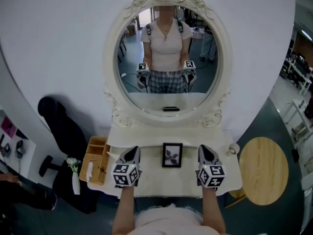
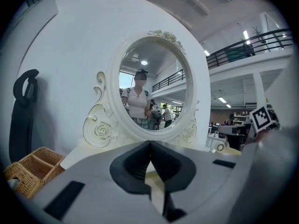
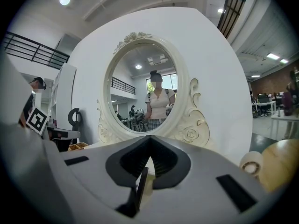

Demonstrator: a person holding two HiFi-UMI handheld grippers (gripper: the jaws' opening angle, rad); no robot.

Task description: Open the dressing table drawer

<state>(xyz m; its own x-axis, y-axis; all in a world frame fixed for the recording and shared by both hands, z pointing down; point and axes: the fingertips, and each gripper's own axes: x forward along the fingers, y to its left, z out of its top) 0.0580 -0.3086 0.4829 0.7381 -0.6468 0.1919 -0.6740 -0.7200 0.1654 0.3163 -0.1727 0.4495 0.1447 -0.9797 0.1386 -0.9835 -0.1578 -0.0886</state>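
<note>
The white dressing table [image 1: 146, 136] stands against the wall with an oval mirror [image 1: 168, 58] on it. Its drawer front is hidden under the tabletop's near edge and my body. My left gripper [image 1: 132, 150] hovers over the left of the tabletop, shut and holding nothing. My right gripper [image 1: 205, 149] hovers over the right side, also shut and empty. In the left gripper view the left gripper [image 2: 150, 143] points at the mirror frame's base [image 2: 100, 129]. In the right gripper view the right gripper [image 3: 149, 138] points at that base [image 3: 191, 133] too, its tips touching.
A small dark picture frame [image 1: 172, 154] stands between the grippers. A wicker basket [image 1: 95, 159] sits on the table's left end, a tape roll [image 1: 234, 149] at its right. A round wooden table [image 1: 264, 170] is to the right, a black chair [image 1: 61, 126] to the left.
</note>
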